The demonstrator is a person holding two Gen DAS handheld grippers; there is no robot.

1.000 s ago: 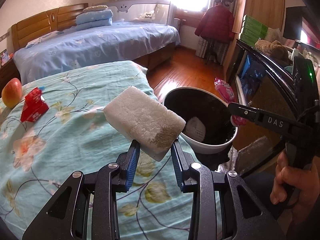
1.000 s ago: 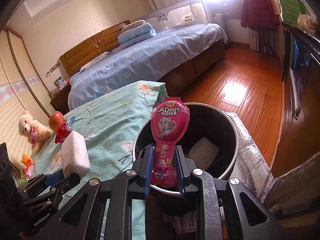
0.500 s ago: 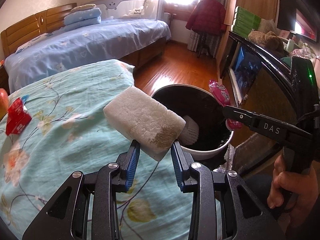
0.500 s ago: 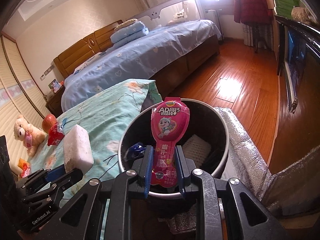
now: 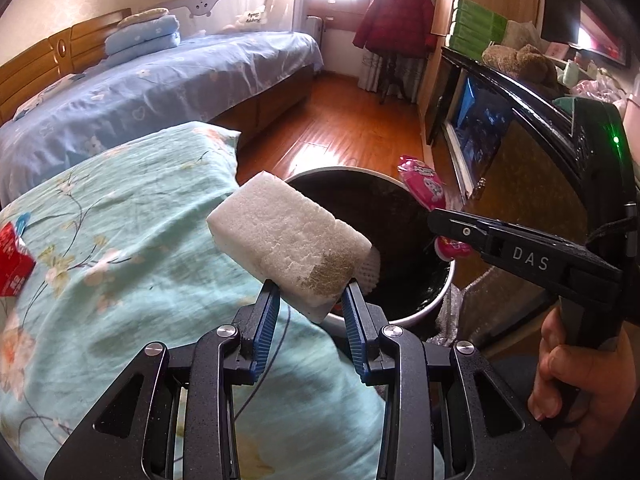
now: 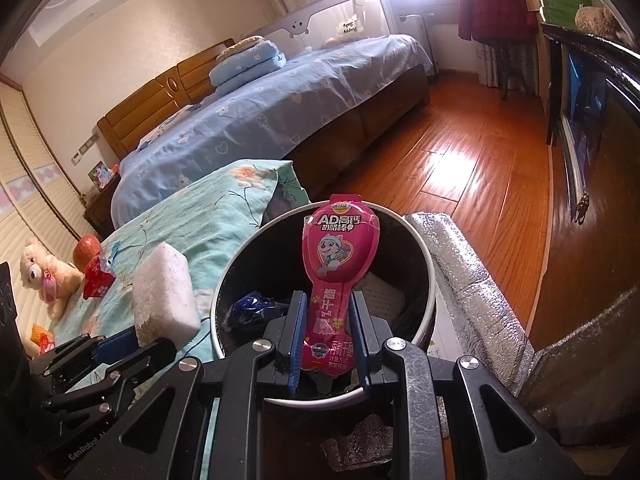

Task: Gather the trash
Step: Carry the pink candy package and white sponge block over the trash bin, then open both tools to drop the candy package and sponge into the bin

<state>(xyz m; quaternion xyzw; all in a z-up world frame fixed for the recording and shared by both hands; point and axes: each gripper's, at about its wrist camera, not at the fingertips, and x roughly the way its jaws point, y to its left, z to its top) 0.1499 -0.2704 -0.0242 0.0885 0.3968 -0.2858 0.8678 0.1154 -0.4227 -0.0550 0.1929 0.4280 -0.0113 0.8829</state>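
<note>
While the left wrist view hides most of the bin's contents behind the foam block [image 5: 286, 242], the right wrist view looks straight into the round, white-rimmed trash bin [image 6: 430, 276] and shows a crumpled blue wrapper [image 6: 250, 306] and a white netted foam sleeve [image 6: 382, 294] on its dark bottom. Only the right view shows one teddy bear [image 6: 42, 280] and one apple [image 6: 86, 250] on the floral quilt [image 6: 208, 220]; one red packet [image 6: 96, 280] appears in both. Only the left view shows the person's hand [image 5: 580, 376]. Two grippers are present. The left gripper [image 5: 308, 292] has its fingers closed on the rectangular, grainy white block, held beside the bin's rim. The right gripper [image 6: 328, 320] has its fingers narrow, clamping one glossy pink spoon-shaped snack wrapper [image 6: 338, 256] upright over the bin's opening.
</note>
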